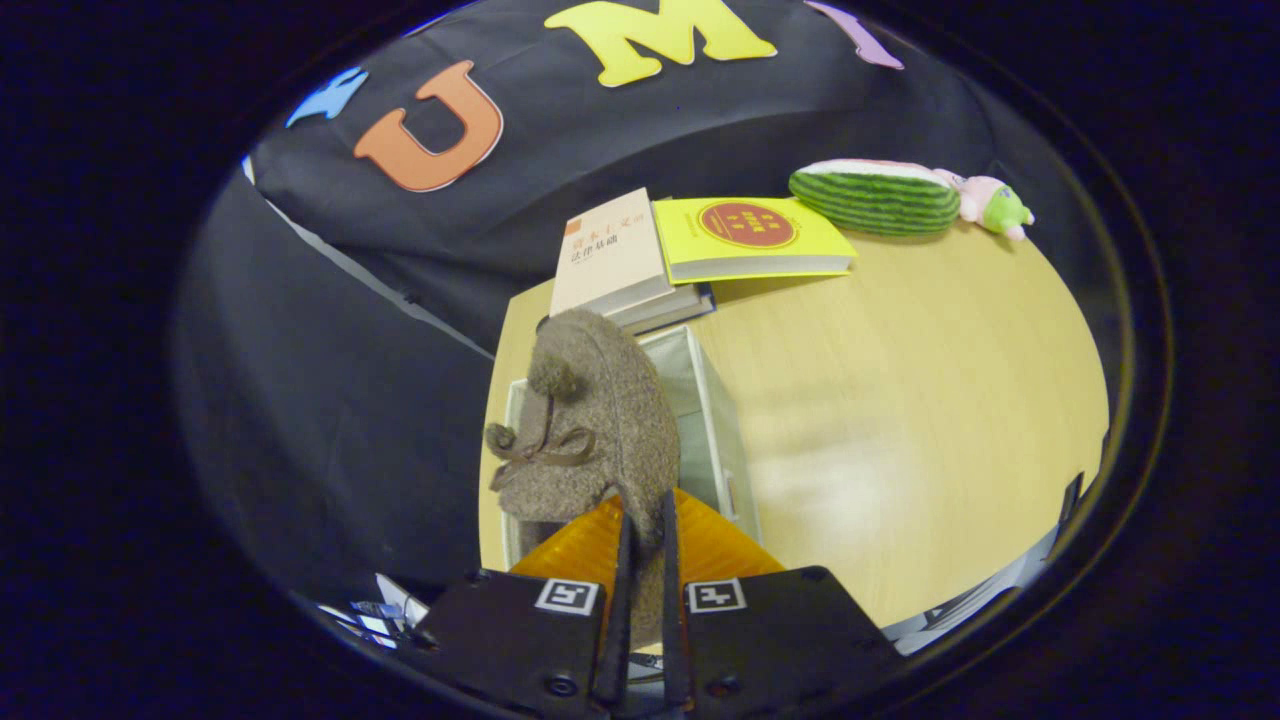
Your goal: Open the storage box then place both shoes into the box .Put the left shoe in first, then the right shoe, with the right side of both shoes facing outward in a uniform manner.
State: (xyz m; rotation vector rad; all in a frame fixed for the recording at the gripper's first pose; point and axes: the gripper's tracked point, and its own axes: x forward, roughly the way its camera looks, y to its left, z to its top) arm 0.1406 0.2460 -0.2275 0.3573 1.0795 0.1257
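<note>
Brown woolly fabric marked the shoe, which we saw held up just ahead of the gripper, its rear edge caught between the two fingers. We noted the fingers drawn nearly together, both pressing on that thin edge of the shoe. A pompom and a dark bow sat on the shoe's upper. Directly beneath and beyond the shoe we recorded the storage box, pale-walled, standing on the wooden table. An orange, ribbed surface showed just behind the fingers, below the shoe; we could not tell whether it belonged to the box. Beyond the box lay a stack of books with a yellow book beside it. Farther off, we logged a watermelon-slice plush touching a small pink toy.
</note>
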